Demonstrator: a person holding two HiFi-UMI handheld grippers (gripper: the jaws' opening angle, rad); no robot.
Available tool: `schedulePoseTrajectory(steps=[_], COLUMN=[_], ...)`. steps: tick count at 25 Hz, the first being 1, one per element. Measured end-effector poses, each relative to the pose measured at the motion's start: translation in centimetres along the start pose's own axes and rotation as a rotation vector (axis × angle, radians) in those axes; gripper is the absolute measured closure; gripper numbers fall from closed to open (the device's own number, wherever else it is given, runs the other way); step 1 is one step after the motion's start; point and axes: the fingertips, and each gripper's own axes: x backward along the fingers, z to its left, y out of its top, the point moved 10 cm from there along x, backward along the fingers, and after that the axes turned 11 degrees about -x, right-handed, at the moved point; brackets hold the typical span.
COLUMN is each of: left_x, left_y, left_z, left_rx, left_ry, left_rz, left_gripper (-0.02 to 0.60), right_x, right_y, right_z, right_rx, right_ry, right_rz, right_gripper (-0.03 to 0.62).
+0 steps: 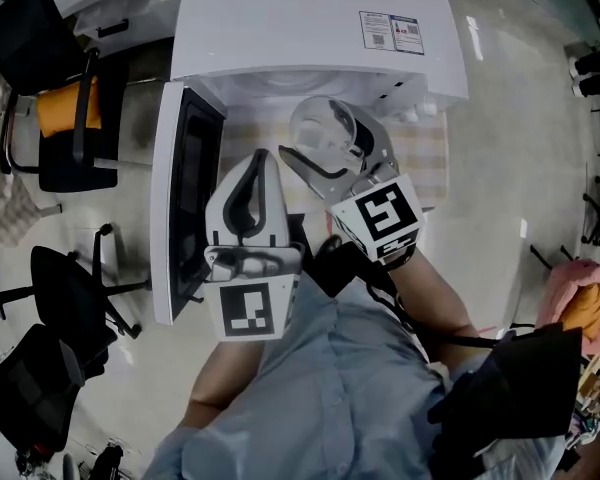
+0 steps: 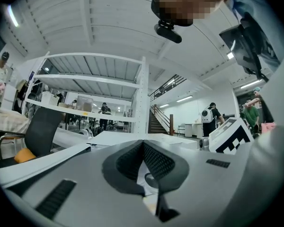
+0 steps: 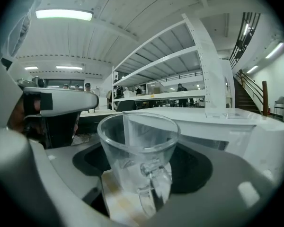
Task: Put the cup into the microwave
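Note:
A clear glass cup (image 1: 323, 131) with a handle stands upright between the jaws of my right gripper (image 1: 332, 150), which is shut on it. The cup hangs just in front of the white microwave (image 1: 300, 18), whose door (image 1: 178, 203) is swung open to the left. In the right gripper view the cup (image 3: 138, 148) fills the middle, held by my right gripper (image 3: 142, 167), with the microwave's (image 3: 248, 126) white body behind it on the right. My left gripper (image 1: 259, 165) is beside the door, left of the cup. In the left gripper view my left gripper's (image 2: 143, 145) pads meet with nothing held.
Black office chairs (image 1: 60, 298) stand left of the microwave, one with an orange cushion (image 1: 58, 108). A beige striped surface (image 1: 425, 153) lies under the microwave's front. White shelving (image 2: 142, 98) and distant people show in the gripper views.

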Motion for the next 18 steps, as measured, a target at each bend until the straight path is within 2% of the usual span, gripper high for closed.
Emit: schedulePoseTrajectory(steps=[10, 18], left_x=[-2.5, -4.4], left_y=[-3.4, -4.3], left_z=[1.8, 2.2], left_rx=[0.009, 0.031], left_ry=[0.010, 0.017], left_rz=[0.024, 0.052], left_gripper=[0.574, 0.574], right_x=[-4.8, -7.9], right_y=[-3.1, -3.9], right_z=[-2.4, -4.6], right_rx=[-0.025, -0.039], right_ry=[-0.023, -0.035], right_rz=[0.032, 0.070], right_gripper=[0.224, 0.224])
